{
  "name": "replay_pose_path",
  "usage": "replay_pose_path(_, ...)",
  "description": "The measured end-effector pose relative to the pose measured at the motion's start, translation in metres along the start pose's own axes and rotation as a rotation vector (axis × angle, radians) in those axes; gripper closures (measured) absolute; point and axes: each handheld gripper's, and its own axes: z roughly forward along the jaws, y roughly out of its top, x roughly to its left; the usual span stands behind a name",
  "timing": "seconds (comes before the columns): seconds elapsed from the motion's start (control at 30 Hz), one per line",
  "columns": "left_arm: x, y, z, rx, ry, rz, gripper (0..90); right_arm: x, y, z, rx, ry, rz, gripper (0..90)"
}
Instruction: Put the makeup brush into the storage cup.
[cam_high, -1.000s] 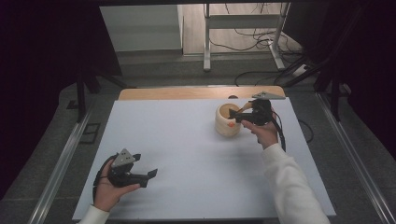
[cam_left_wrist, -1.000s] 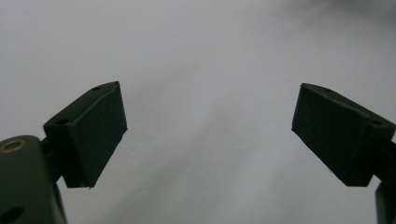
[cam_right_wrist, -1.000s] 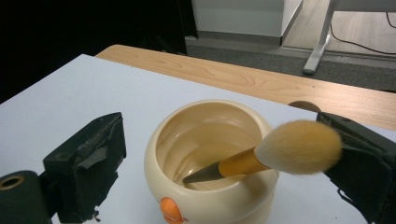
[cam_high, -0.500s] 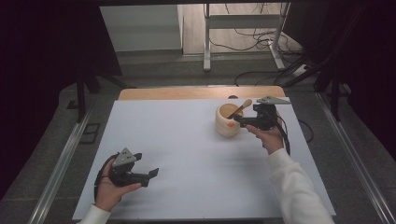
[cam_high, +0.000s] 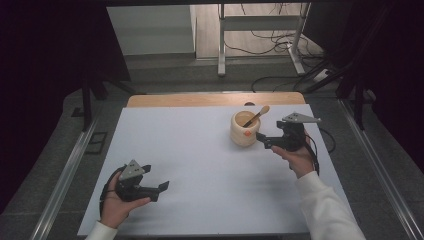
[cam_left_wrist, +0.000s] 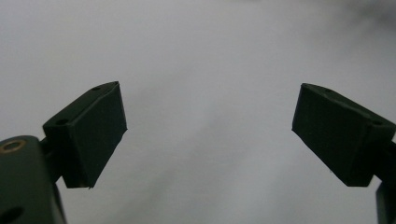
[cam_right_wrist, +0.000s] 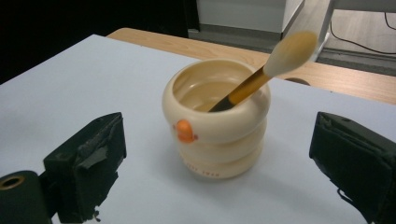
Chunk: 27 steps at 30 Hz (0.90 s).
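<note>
The right gripper view shows an orange beak on the cream ribbed cup (cam_right_wrist: 216, 133), with a wooden spoon (cam_right_wrist: 264, 72) leaning inside. Just beside the cup, the right claw (cam_high: 264, 141) is wide, empty. Well apart from the cup on the white desk (cam_high: 200, 165), the left claw (cam_high: 161, 188) is wide.

Black two-jawed tongs (cam_high: 161, 188) with grey three-cornered top plates, trailing black cables, white sleeves (cam_high: 327, 207).

The high view looked forward and down from above the person's side, taking in the whole white table (cam_high: 200, 165) and the floor beyond. The right gripper view sat low and close, facing the cream cup (cam_right_wrist: 217, 126) that the high view also caught (cam_high: 244, 129). The left gripper view pointed closely at bare tabletop (cam_left_wrist: 205, 140) between its jaws.
</note>
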Motion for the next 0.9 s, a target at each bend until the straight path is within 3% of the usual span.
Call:
replay_pose_path(0.4,0.001,-0.001,0.001,0.000,0.003,-0.001,10.6,0.009,-0.037,-0.021,0.052,0.066,-0.031,5.2)
replay_pose_path(0.57,0.002,-0.001,0.002,-0.007,0.015,-0.005,10.7,0.011,-0.054,-0.031,0.057,0.070,-0.023,6.2)
replay_pose_path(0.77,0.002,-0.002,0.004,0.005,0.009,0.001,10.6,0.015,-0.080,-0.043,0.075,0.114,-0.023,6.5)
replay_pose_path(0.9,0.000,-0.003,0.005,0.012,0.009,0.005,10.5,0.015,-0.092,-0.052,0.092,0.105,-0.028,6.5)
